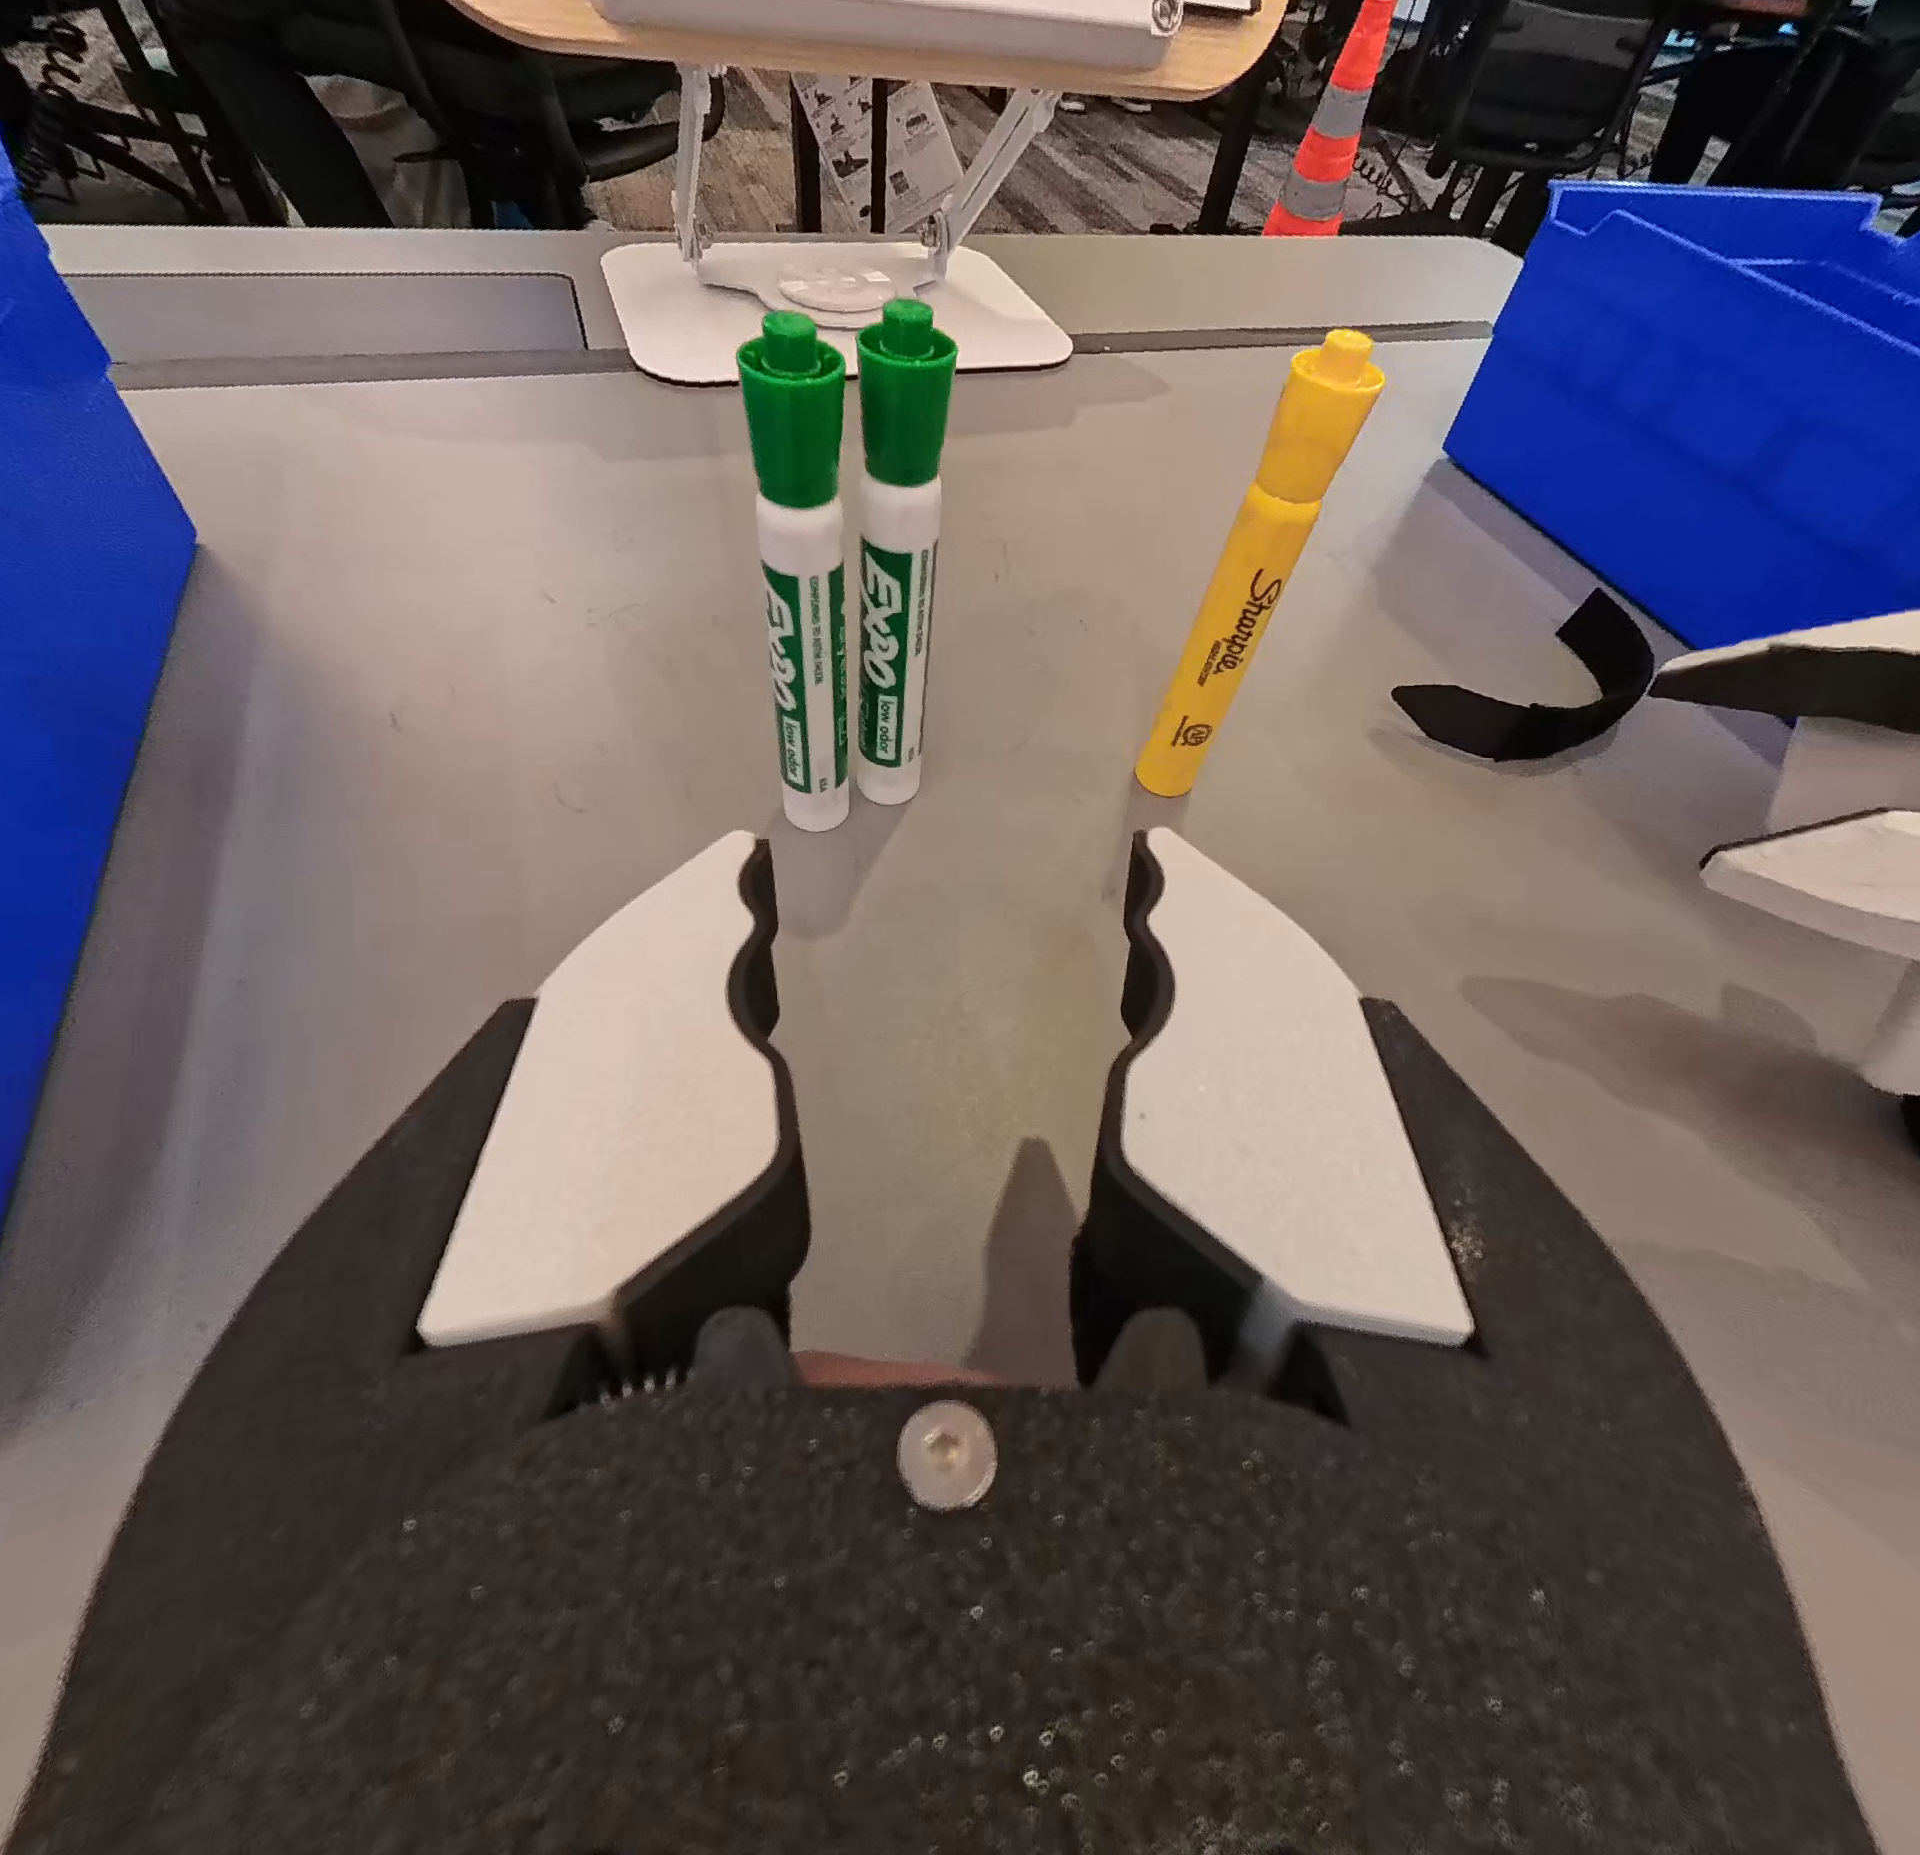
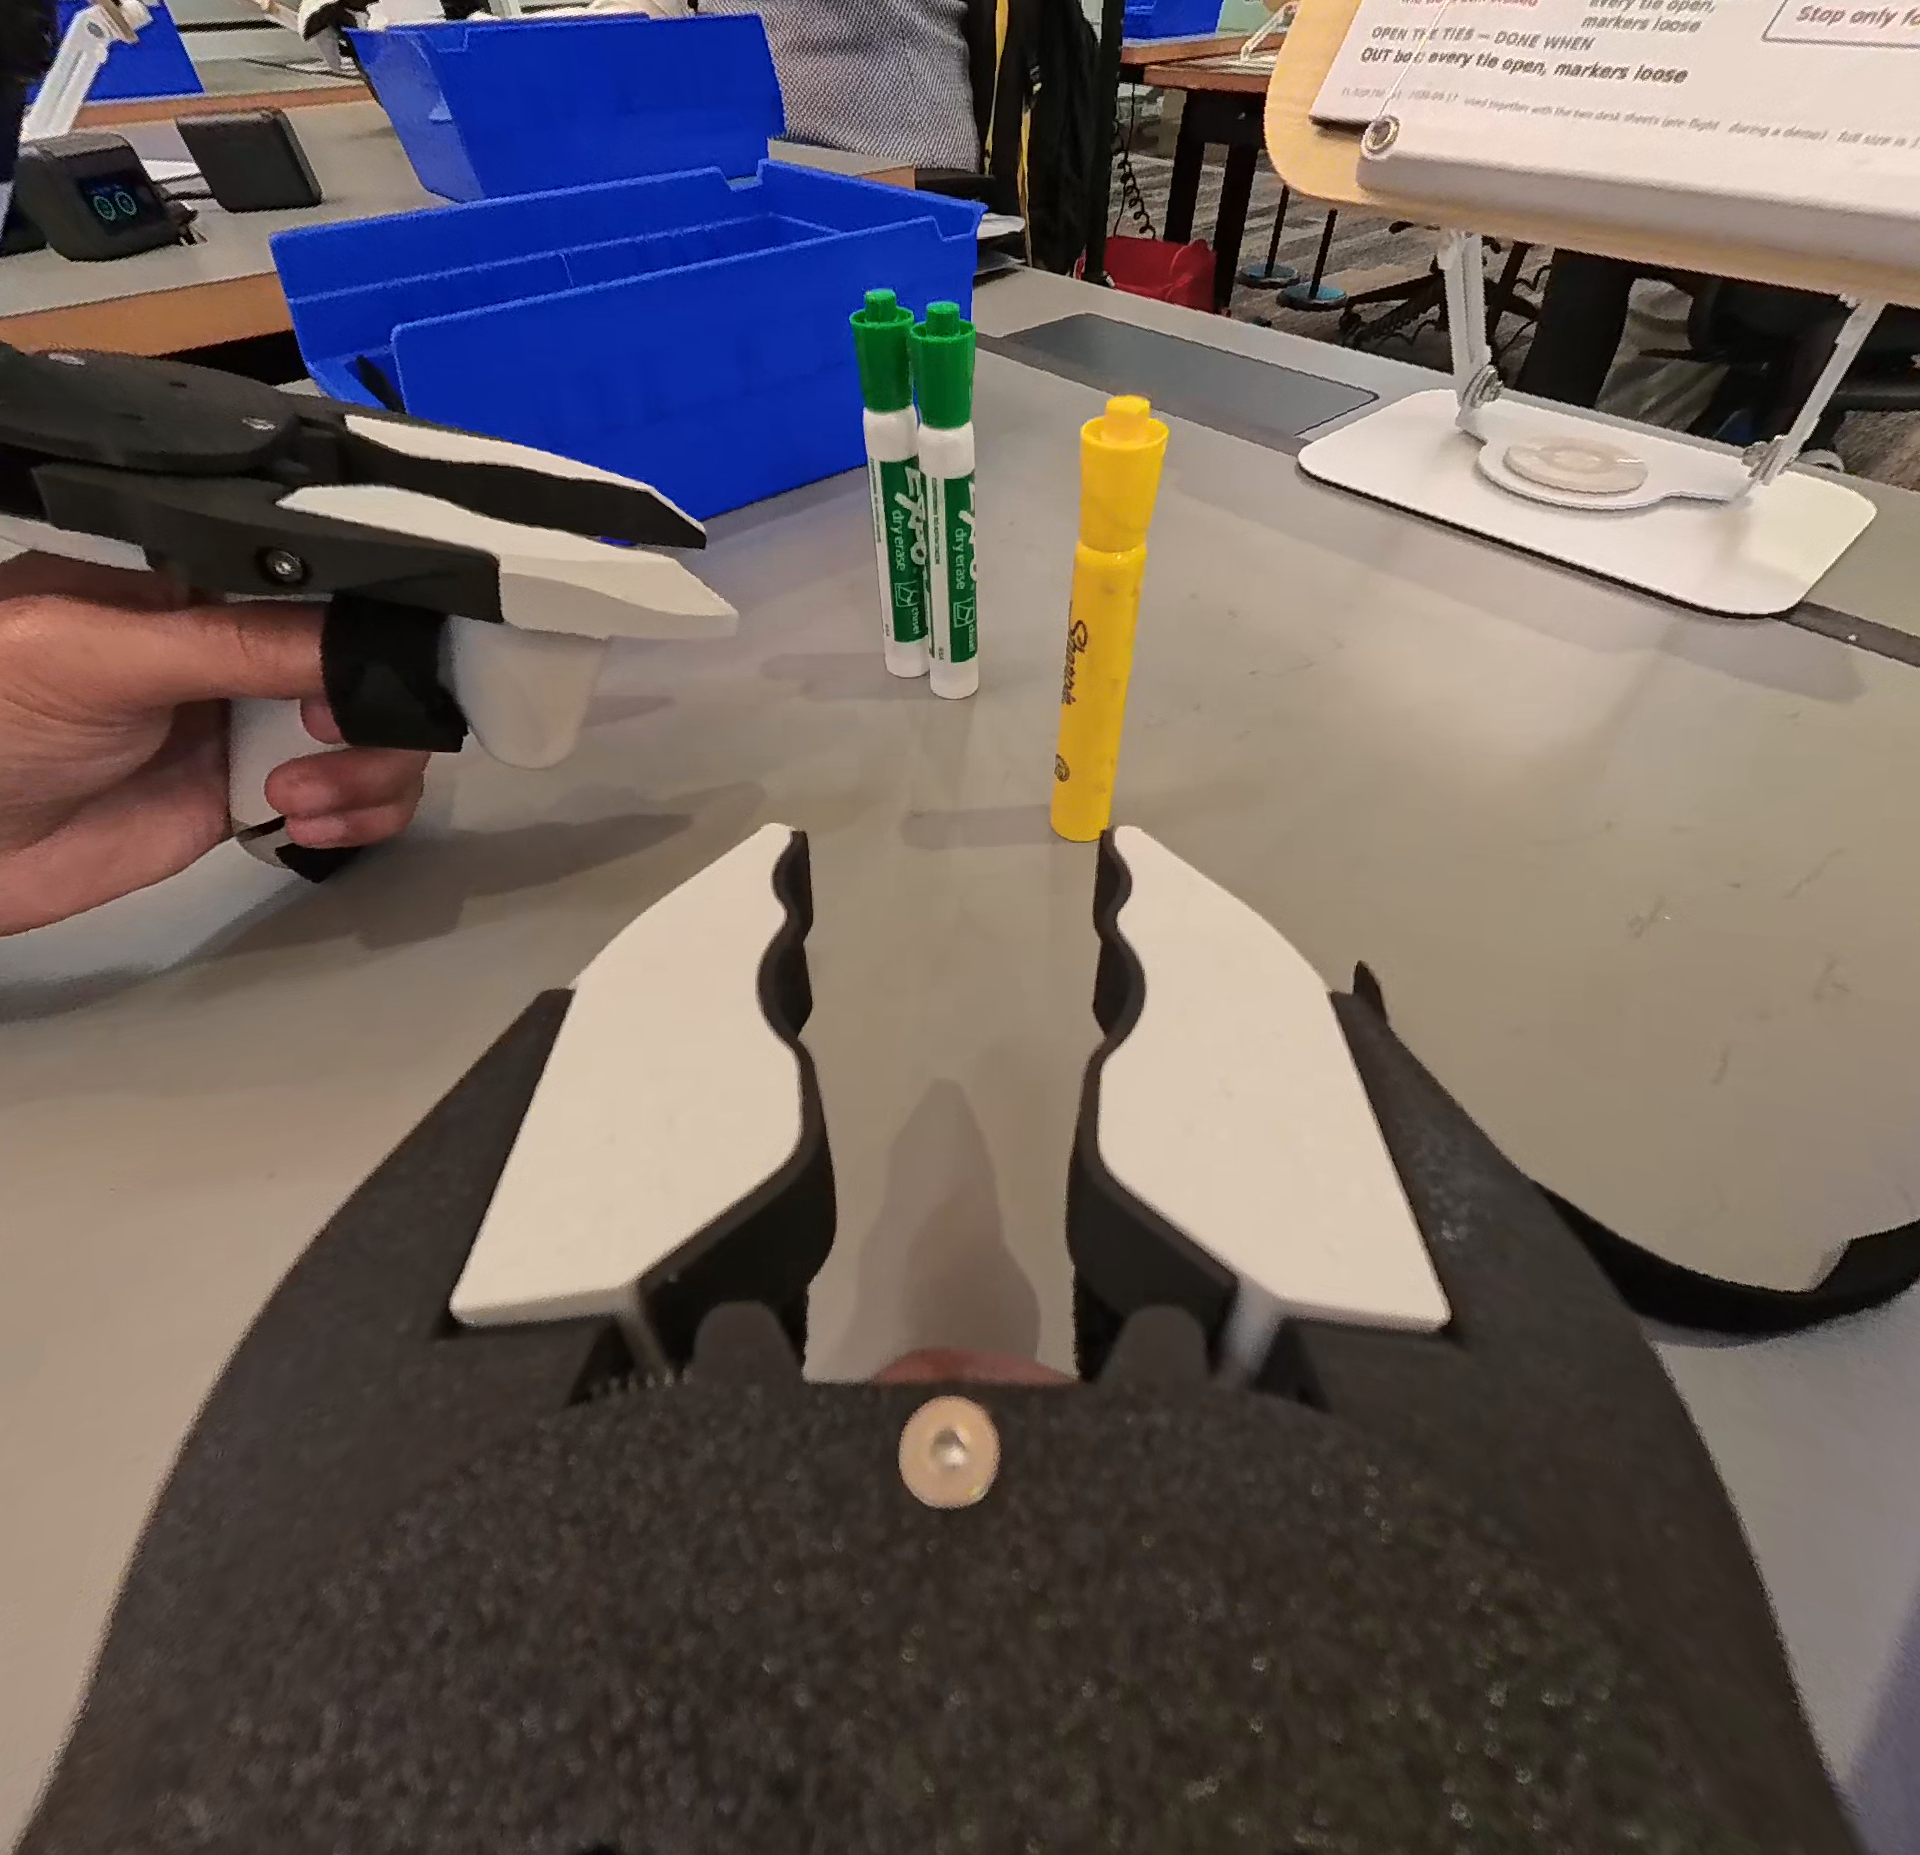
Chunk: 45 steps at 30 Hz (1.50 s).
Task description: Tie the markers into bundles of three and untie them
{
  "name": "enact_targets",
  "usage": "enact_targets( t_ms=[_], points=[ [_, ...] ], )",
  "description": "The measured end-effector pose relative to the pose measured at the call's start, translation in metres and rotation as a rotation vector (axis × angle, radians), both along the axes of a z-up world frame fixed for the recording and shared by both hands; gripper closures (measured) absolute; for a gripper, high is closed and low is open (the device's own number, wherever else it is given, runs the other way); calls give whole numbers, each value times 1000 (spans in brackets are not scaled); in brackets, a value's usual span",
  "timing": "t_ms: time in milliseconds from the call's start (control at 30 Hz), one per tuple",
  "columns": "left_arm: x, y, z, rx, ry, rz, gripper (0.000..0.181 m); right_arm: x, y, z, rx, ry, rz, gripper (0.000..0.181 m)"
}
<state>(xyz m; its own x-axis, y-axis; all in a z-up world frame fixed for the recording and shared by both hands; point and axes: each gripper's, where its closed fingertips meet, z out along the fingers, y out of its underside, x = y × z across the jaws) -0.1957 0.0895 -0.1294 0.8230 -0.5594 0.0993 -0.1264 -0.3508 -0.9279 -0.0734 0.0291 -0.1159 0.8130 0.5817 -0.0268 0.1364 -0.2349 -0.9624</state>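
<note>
Two green-capped white markers (image 1: 800, 558) (image 1: 899, 548) lie side by side on the grey table, caps pointing away. A yellow marker (image 1: 1257, 569) lies apart to their right. A black strap (image 1: 1538, 704) lies curled on the table further right. My left gripper (image 1: 951, 849) is open and empty, just short of the markers' near ends. My right gripper (image 2: 953, 844) is open and empty, its right fingertip close to the near end of the yellow marker (image 2: 1107, 621). The green markers (image 2: 925, 496) lie beyond it. The left gripper (image 2: 712, 574) shows at the left, held by a hand.
Blue bins stand at the left (image 1: 62, 610) and the right (image 1: 1714, 403) of the table. A white stand (image 1: 831, 319) holding a sheet board sits at the table's back edge, just behind the green markers. An orange cone (image 1: 1340, 122) stands on the floor beyond.
</note>
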Motion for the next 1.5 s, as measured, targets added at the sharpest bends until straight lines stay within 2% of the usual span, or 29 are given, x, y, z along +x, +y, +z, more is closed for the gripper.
enact_targets(
  t_ms=[133, 333, 433, 533, 633, 767, 933, 1167, 1500],
  points=[
    [-3, 1, 3, -6, -10, 8, 117, -3, 13, 14, -8, 20, -23, 133],
    [-11, 8, 14, 30, 2, 17, 118, -17, 69, 20, -82, -25, -19, 134],
    [-13, 10, 14, 40, 20, 15, 118, -22, 87, 17, -93, -32, -15, 134],
    [-13, 10, 13, 47, 32, 10, 118, -27, 93, 20, -56, -7, 1, 142],
    [-12, 9, 11, 64, 56, 6, 118, -26, 96, 23, -10, -12, 21, 163],
    [-13, 10, 11, 84, 79, 10, 117, -32, 96, 34, 50, -19, 54, 163],
    [-18, 14, 12, 78, 68, 25, 117, -67, 85, 53, 96, 38, 199, 163],
    [-28, 21, 10, 62, 63, 46, 117, -101, 96, 42, 139, 45, 234, 163],
    [-33, 25, 6, 44, 60, 51, 117, -114, 107, 25, 127, 33, 220, 163]
  ],
)
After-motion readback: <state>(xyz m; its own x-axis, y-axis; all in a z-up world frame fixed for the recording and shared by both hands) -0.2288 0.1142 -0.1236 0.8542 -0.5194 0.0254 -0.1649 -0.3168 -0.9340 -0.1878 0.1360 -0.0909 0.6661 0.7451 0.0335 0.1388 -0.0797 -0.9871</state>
